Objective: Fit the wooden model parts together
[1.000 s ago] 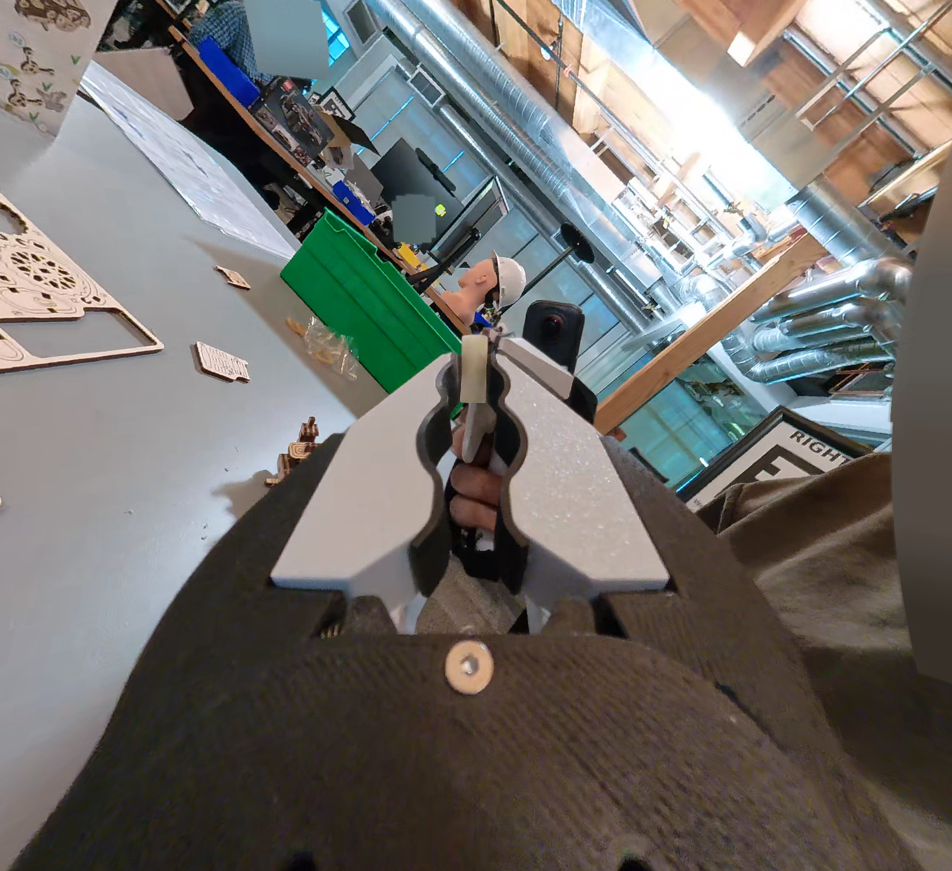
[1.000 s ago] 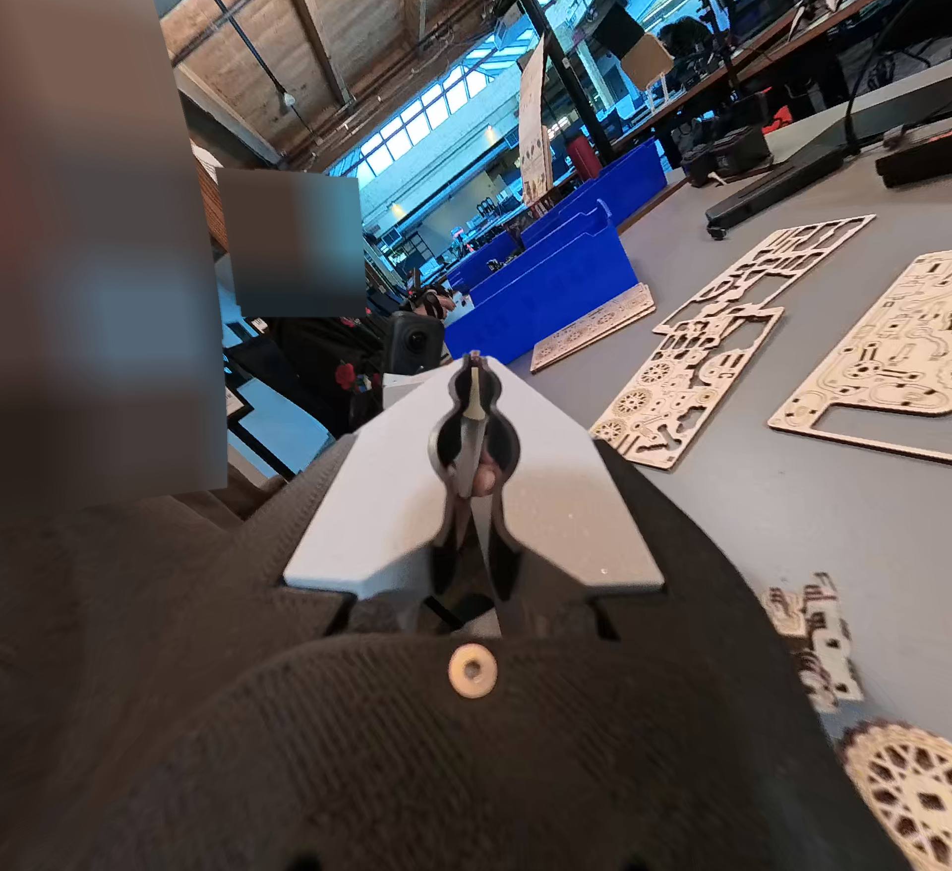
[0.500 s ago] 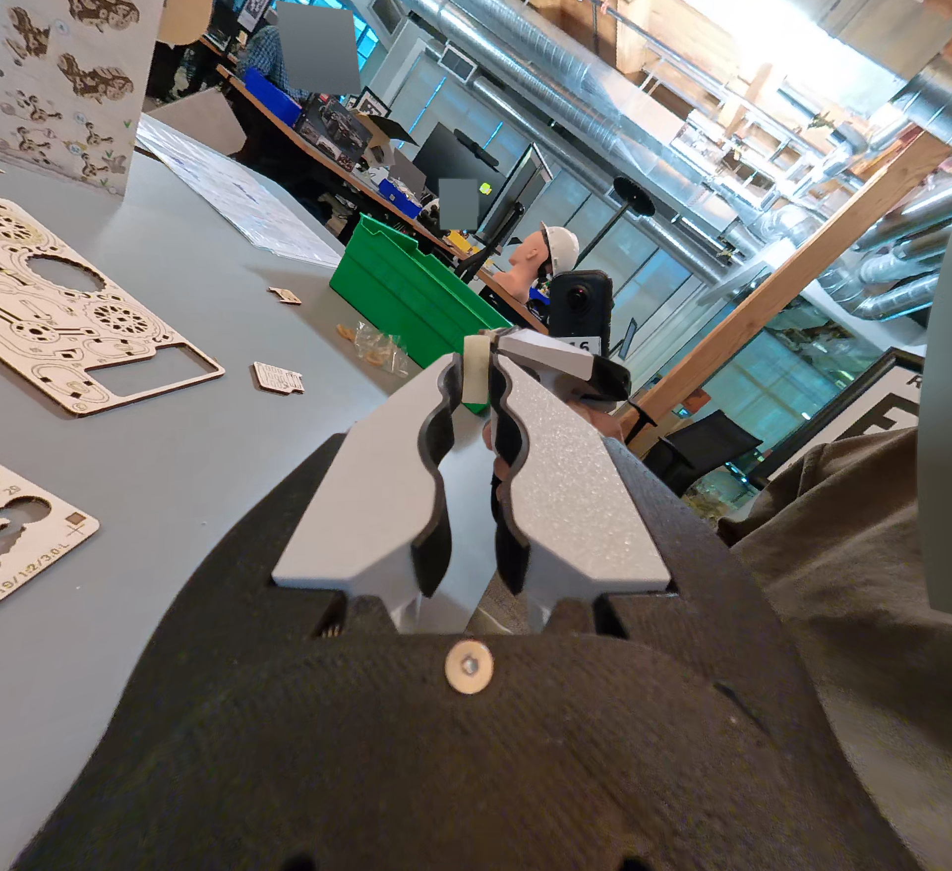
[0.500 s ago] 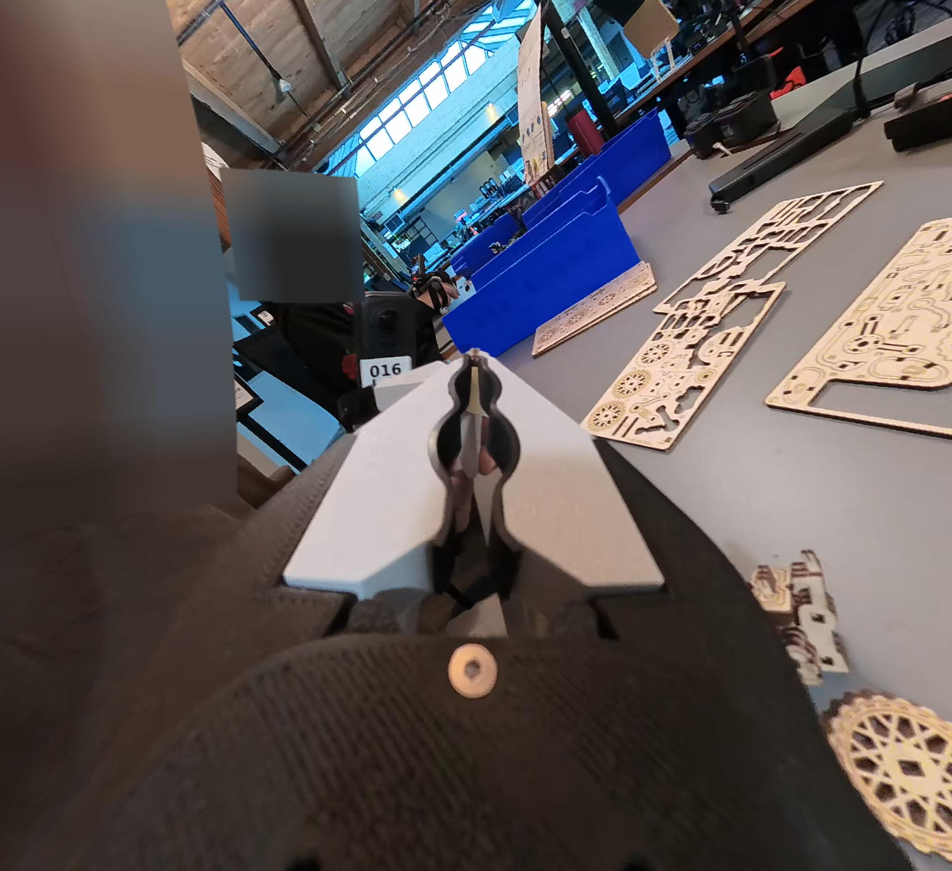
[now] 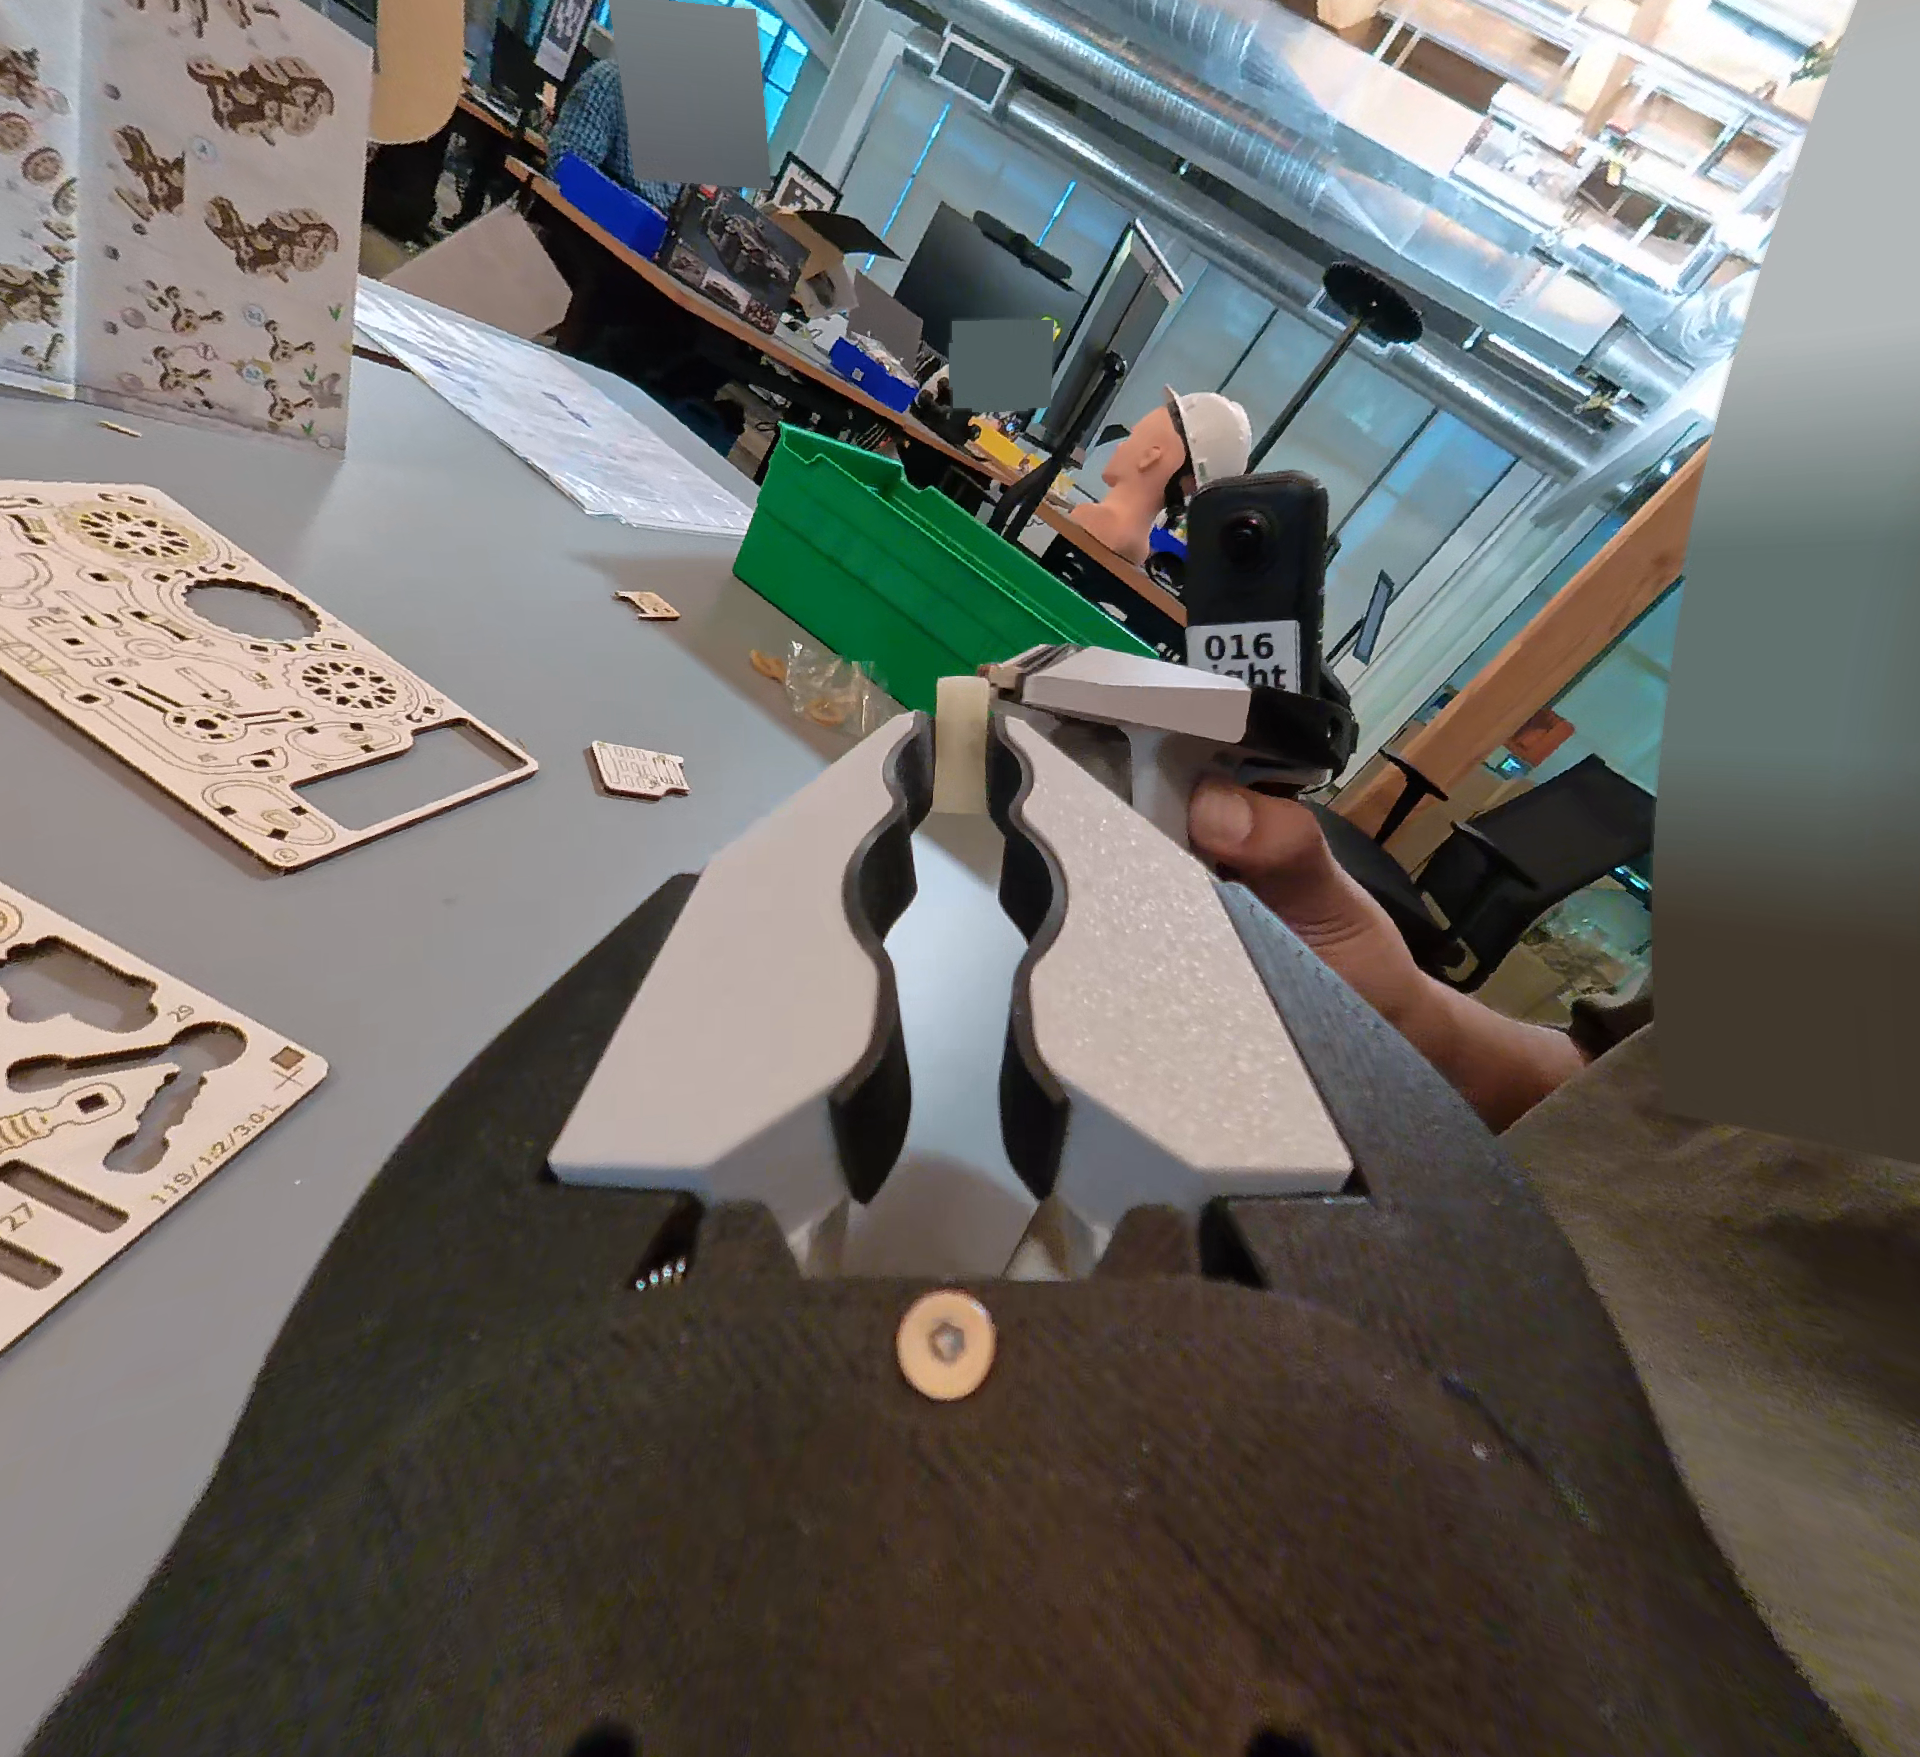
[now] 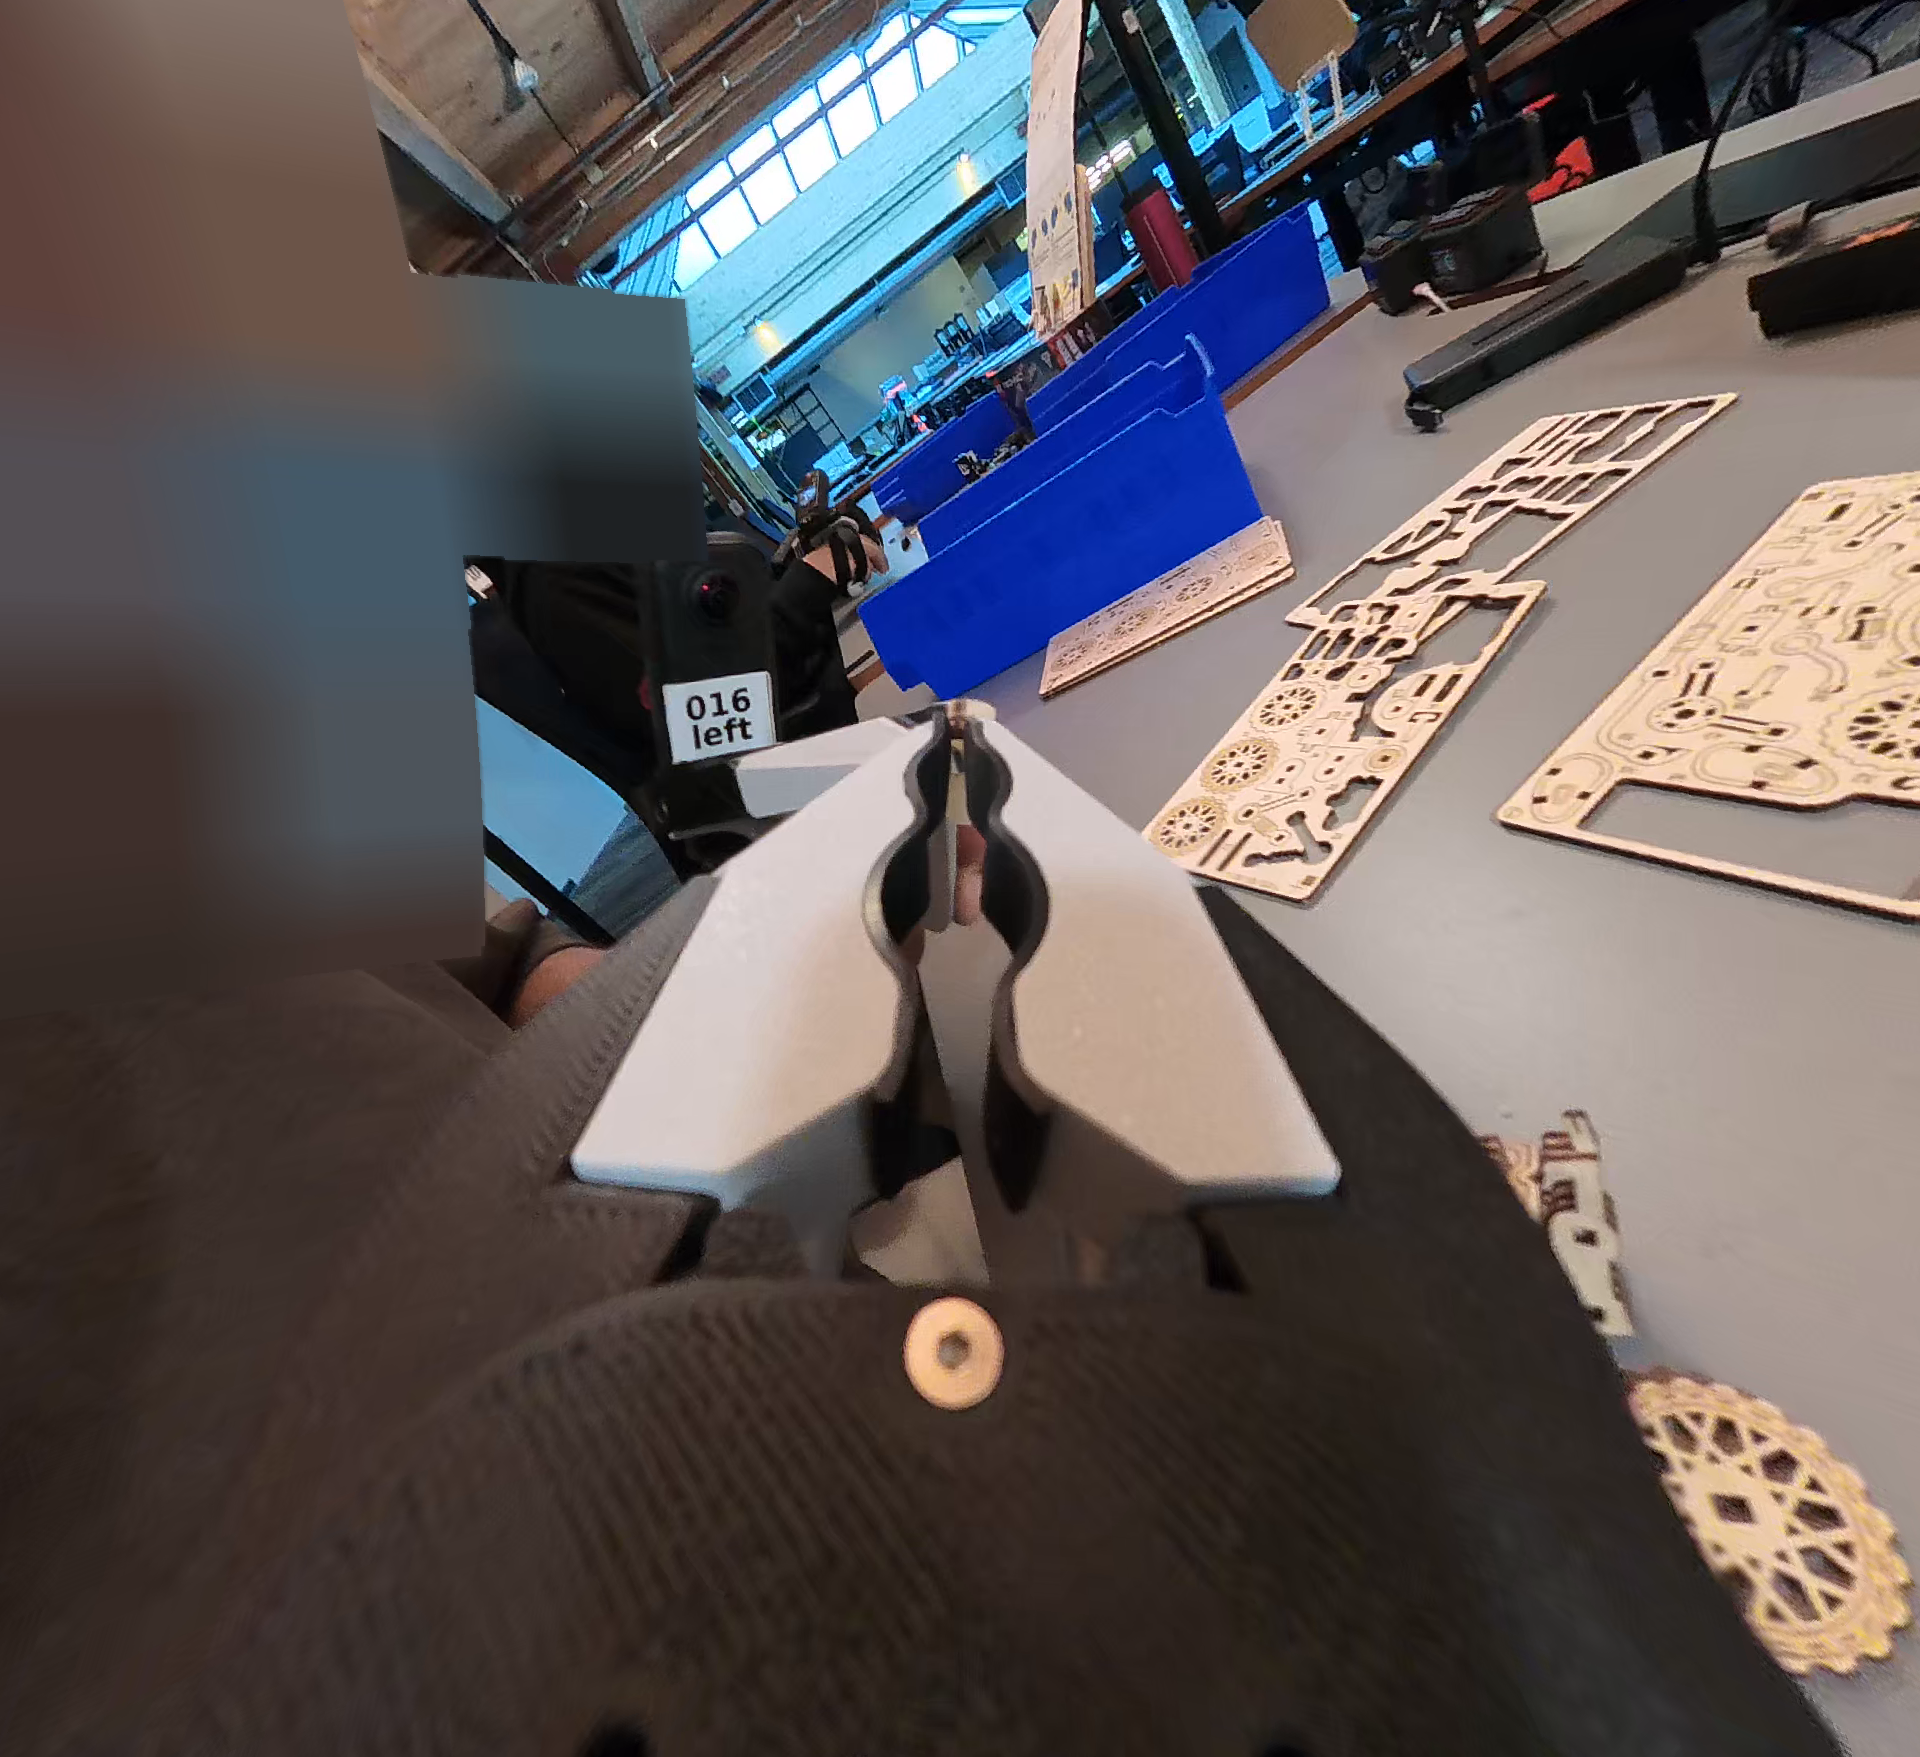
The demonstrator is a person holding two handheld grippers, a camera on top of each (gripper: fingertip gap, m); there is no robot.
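L wrist view: my left tool (image 5: 957,751) pinches a small pale part (image 5: 956,743) at its tips, right tool (image 5: 1049,679) nosing in beside it; sheets on bench (image 5: 499,876) w/ parts left

R wrist view: right tool (image 6: 958,739) nipped shut on a thin piece (image 6: 954,777); not joined yet, I judge

Left gripper (image 5: 957,743) and right gripper (image 6: 957,739) — jaws clamped; tips meeting.

Green bin (image 5: 914,564), blue bins (image 6: 1070,523), seemingly cream block (image 5: 956,746).
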